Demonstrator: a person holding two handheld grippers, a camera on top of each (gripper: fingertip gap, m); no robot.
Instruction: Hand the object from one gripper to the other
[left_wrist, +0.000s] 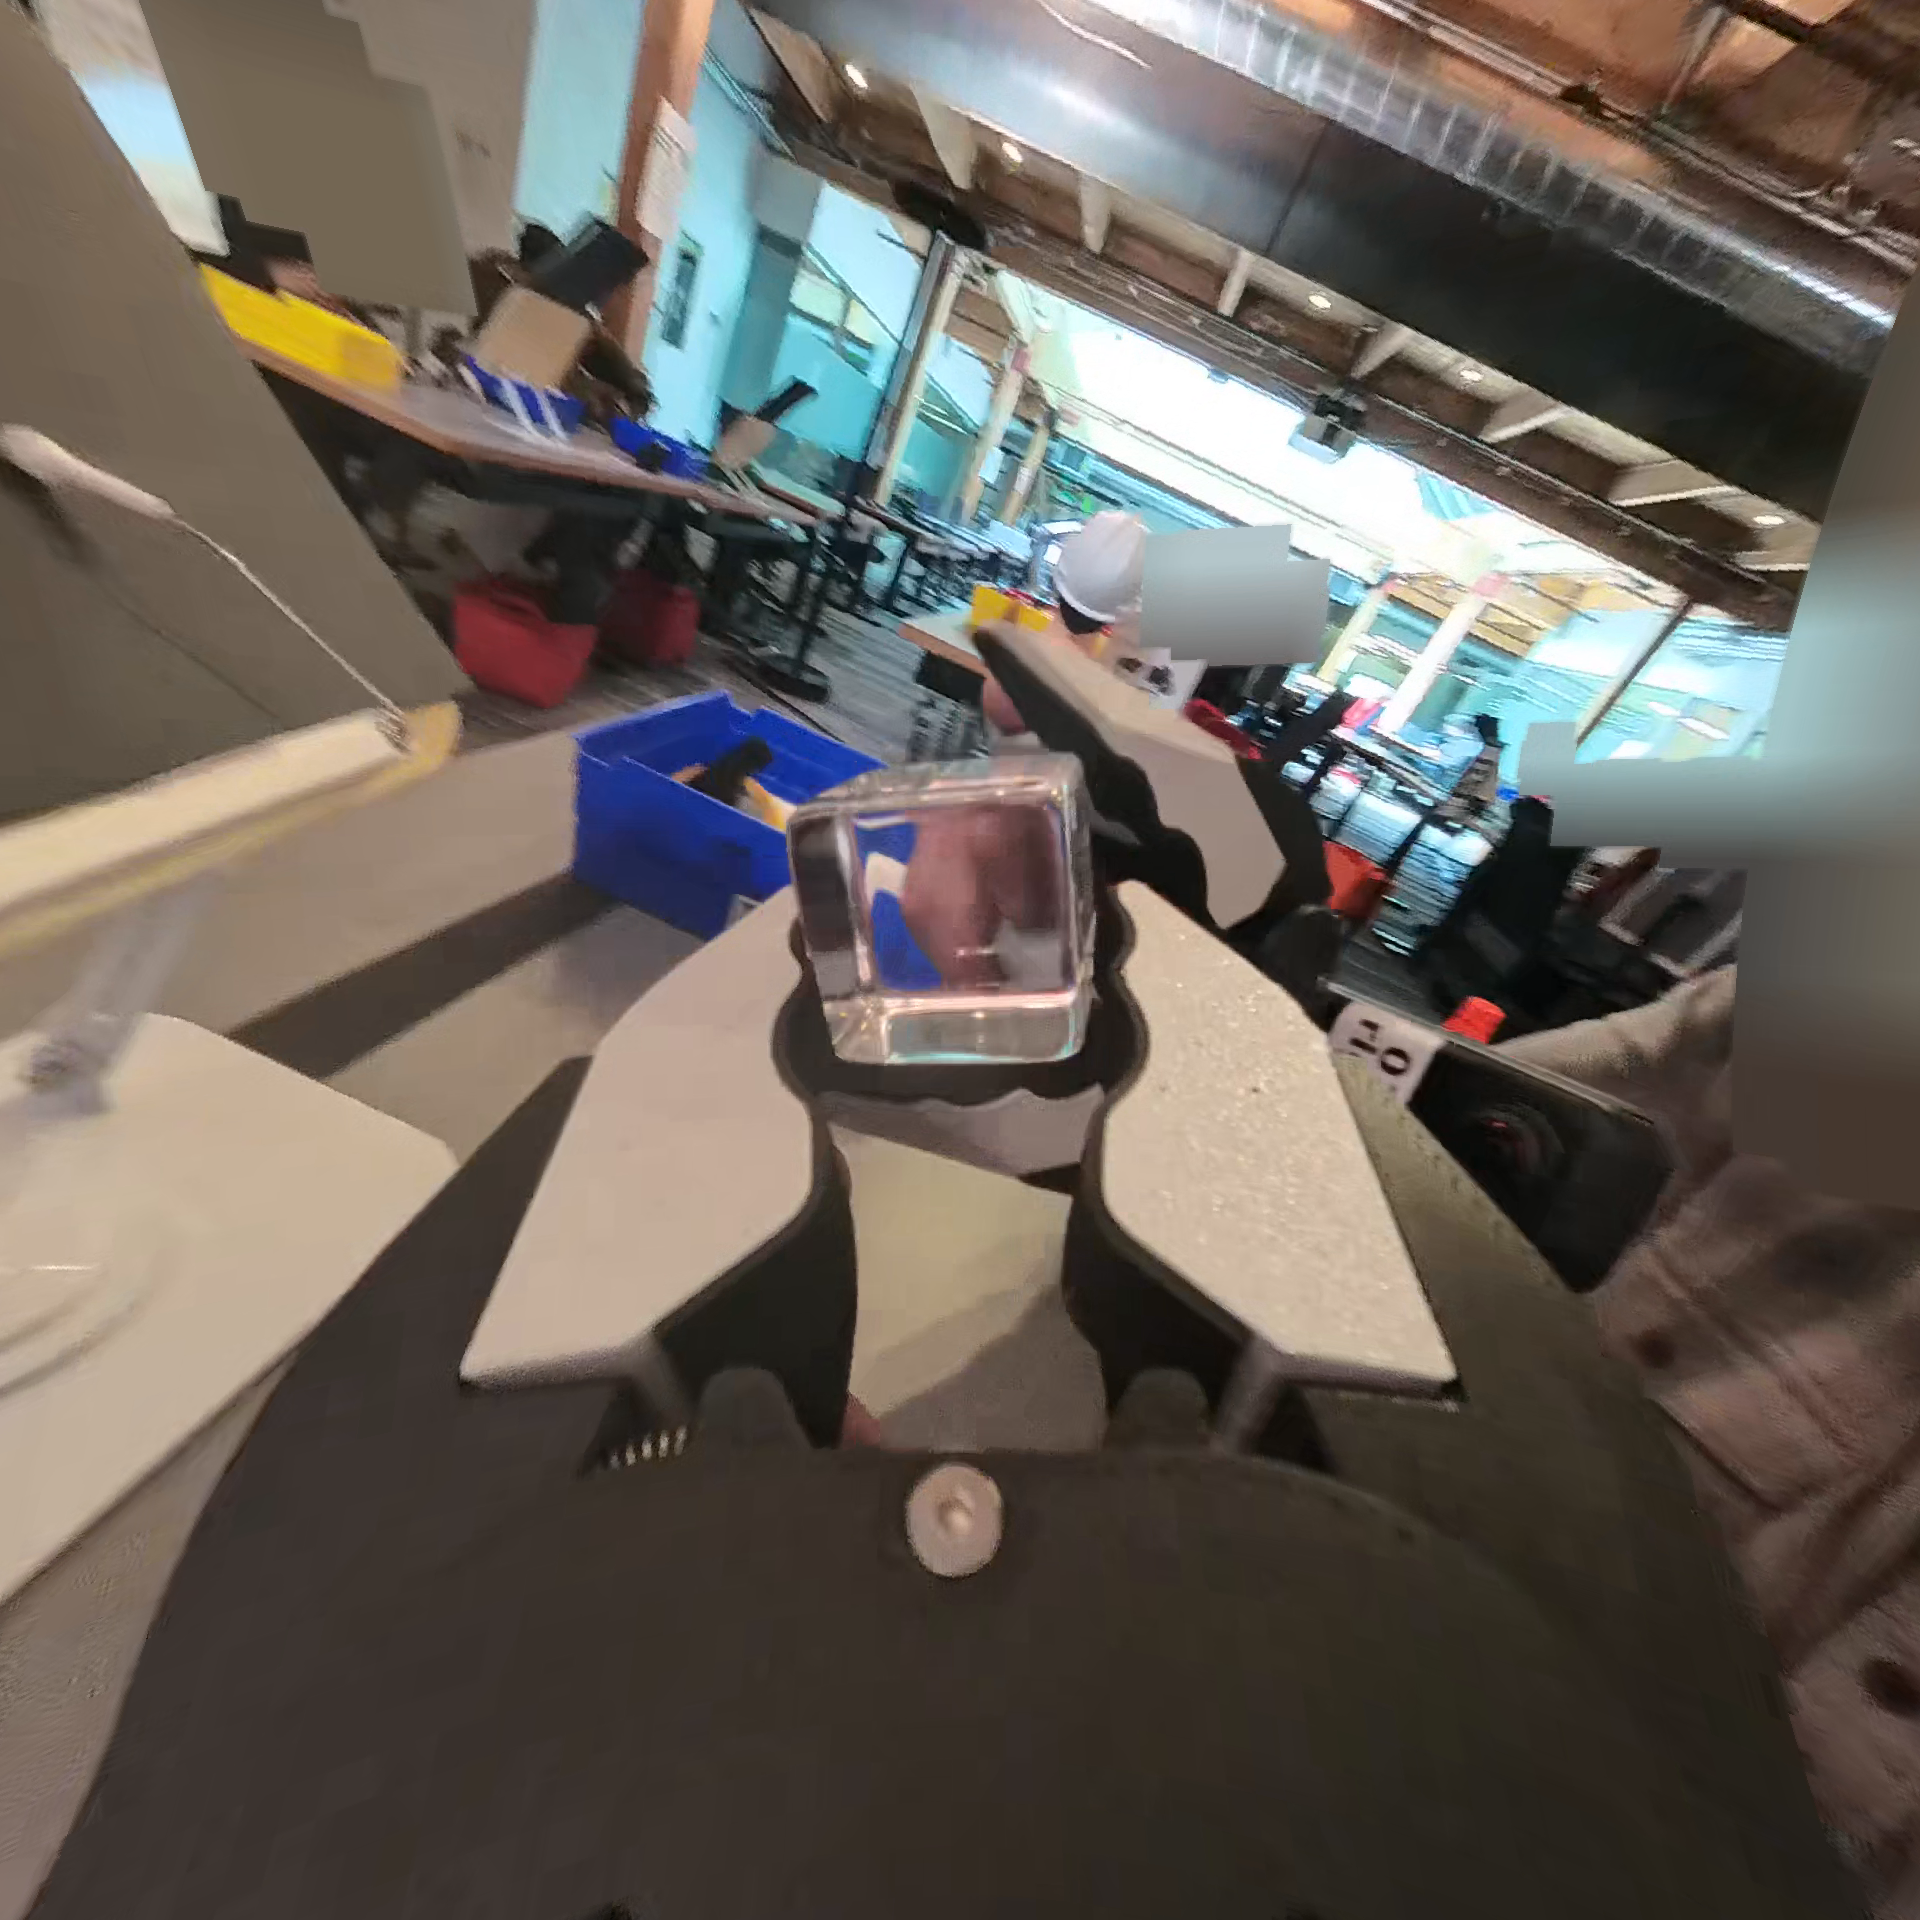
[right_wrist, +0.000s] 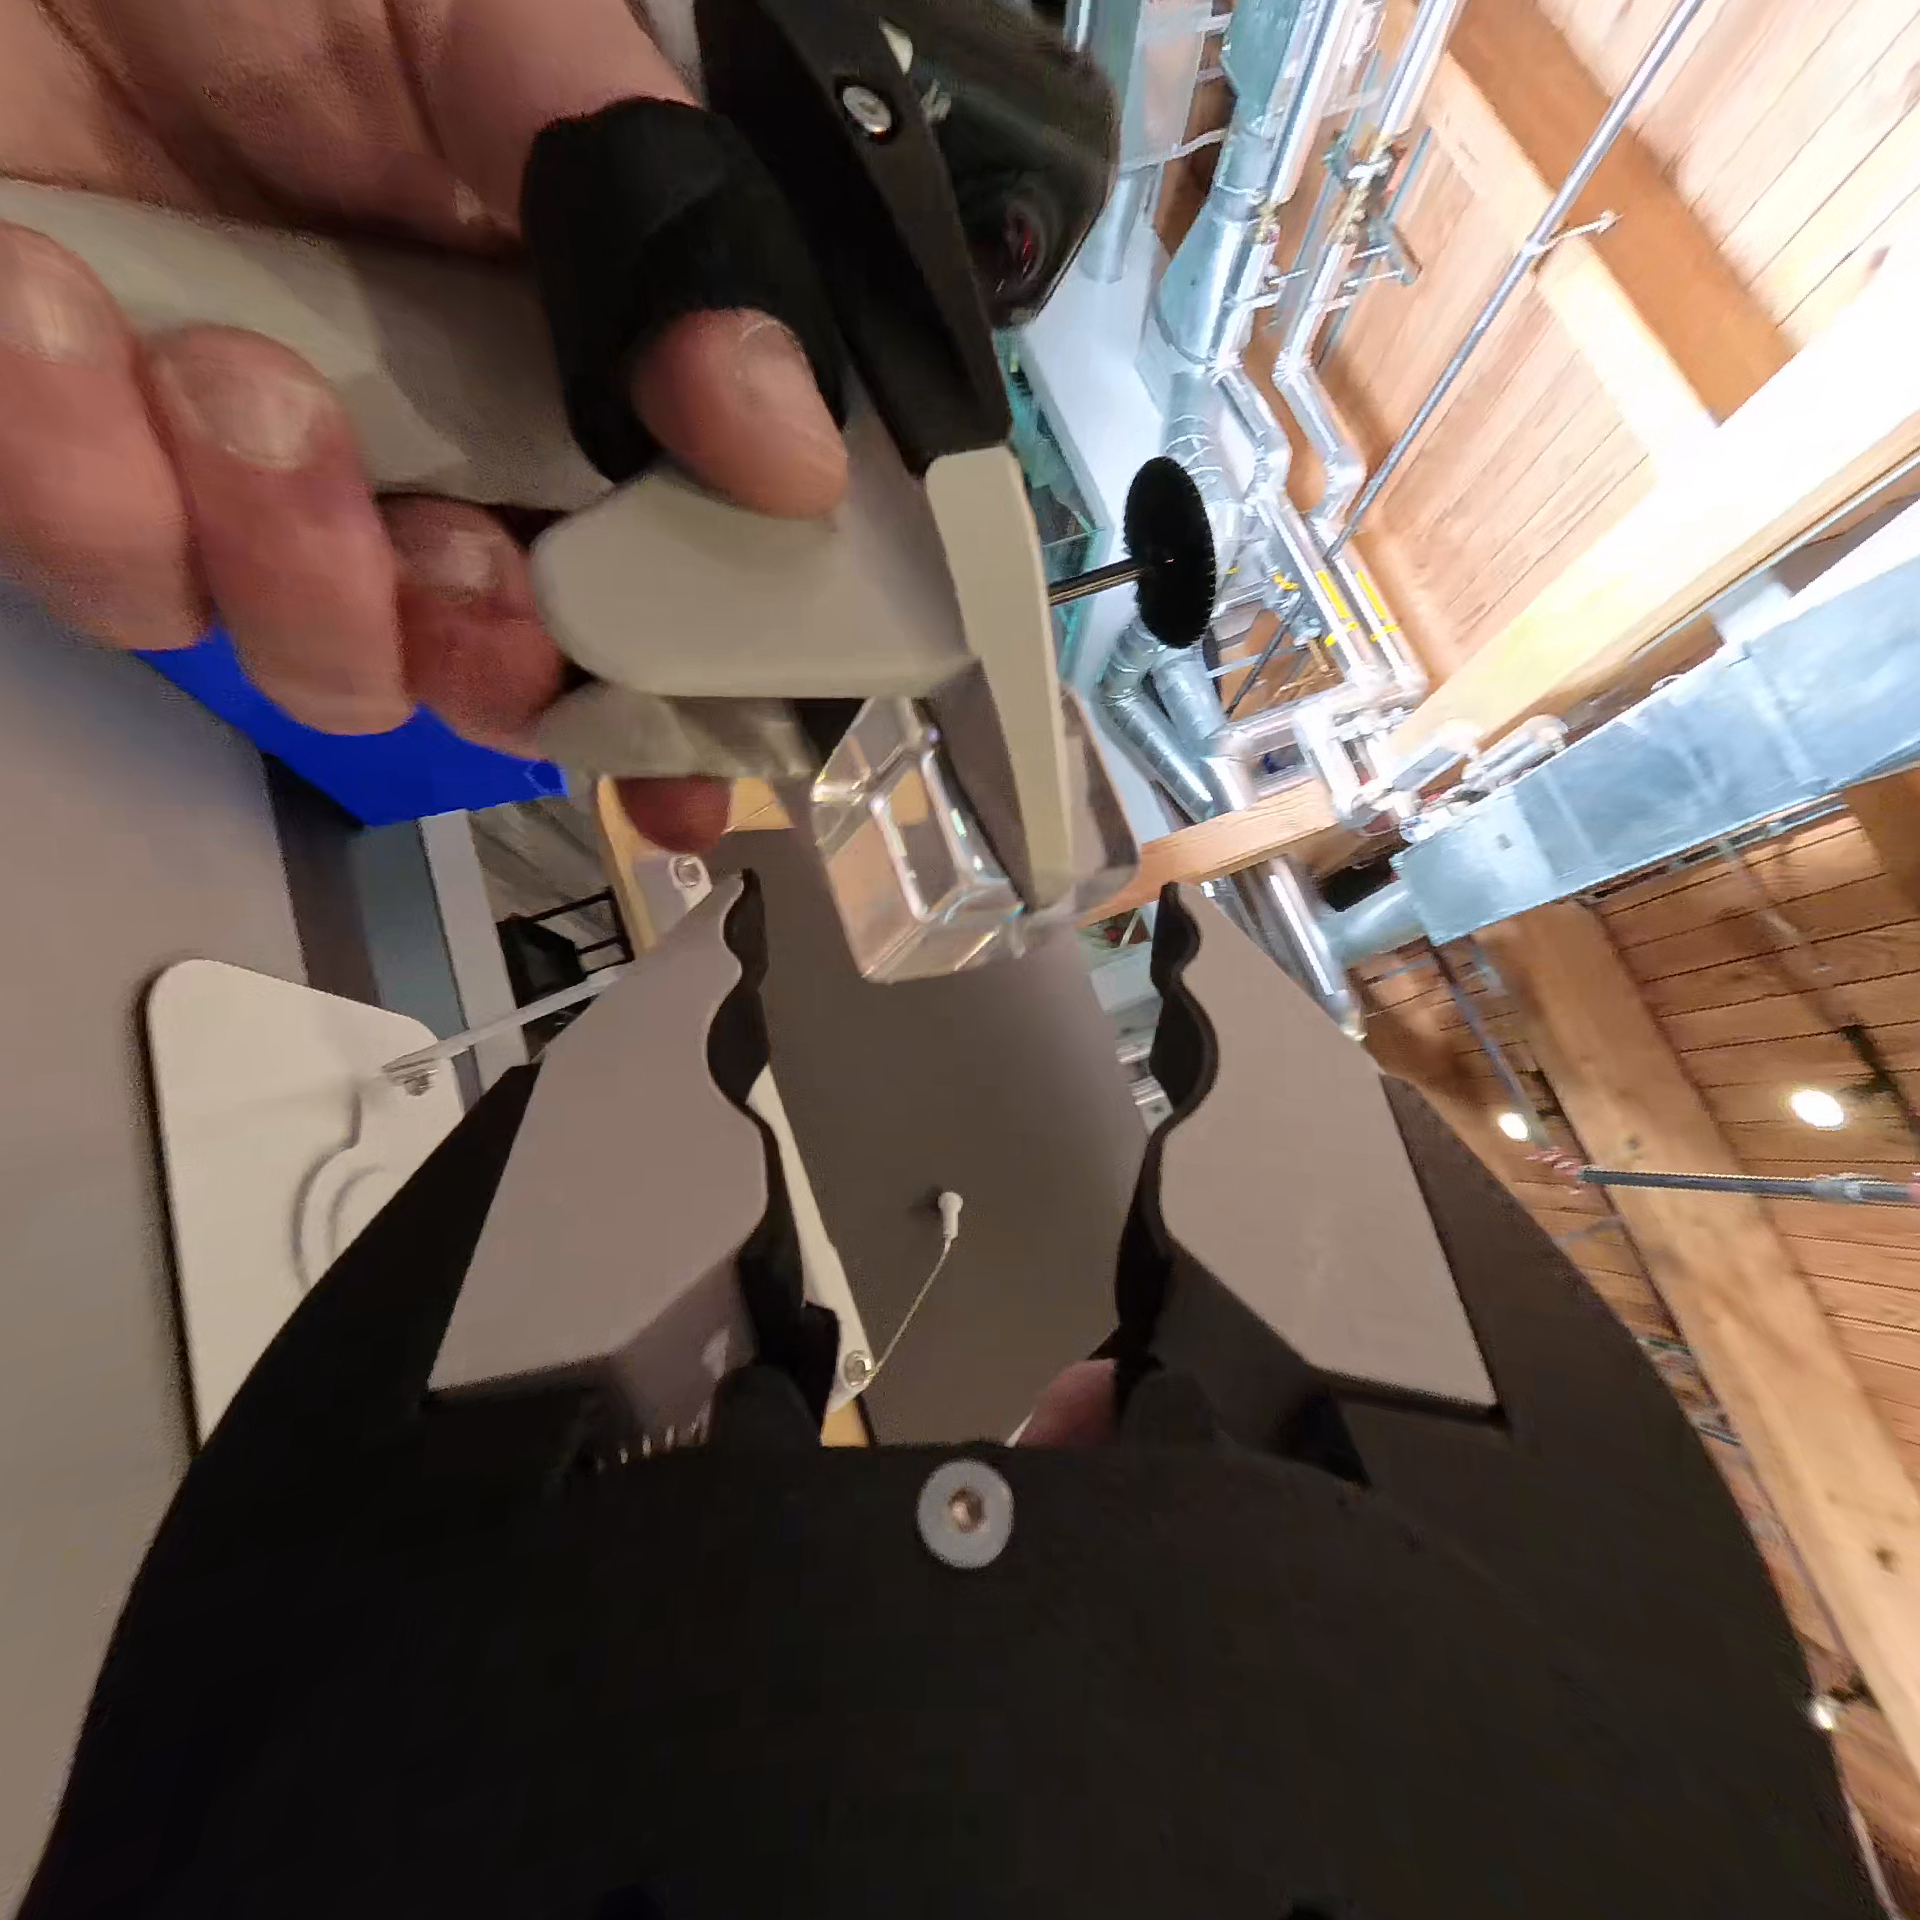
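A clear cube (left_wrist: 940, 914) sits clamped between the fingertips of my left gripper (left_wrist: 956, 961), which is shut on it and holds it in the air. In the left wrist view one finger (left_wrist: 1122, 748) of my right gripper reaches in just behind and right of the cube. In the right wrist view my right gripper (right_wrist: 958, 935) is open, its tips on either side of the cube's (right_wrist: 914, 862) near end, not clamping it. The left gripper's grey finger (right_wrist: 1003, 623) crosses the cube from above, held by a hand (right_wrist: 260, 468).
A blue bin (left_wrist: 675, 821) with tools stands on the grey table beyond the cube. A white plate (left_wrist: 156, 1195) lies at the left; it also shows in the right wrist view (right_wrist: 270, 1143). A checked sleeve (left_wrist: 1766, 1351) is at the right. Cluttered tables stand far back.
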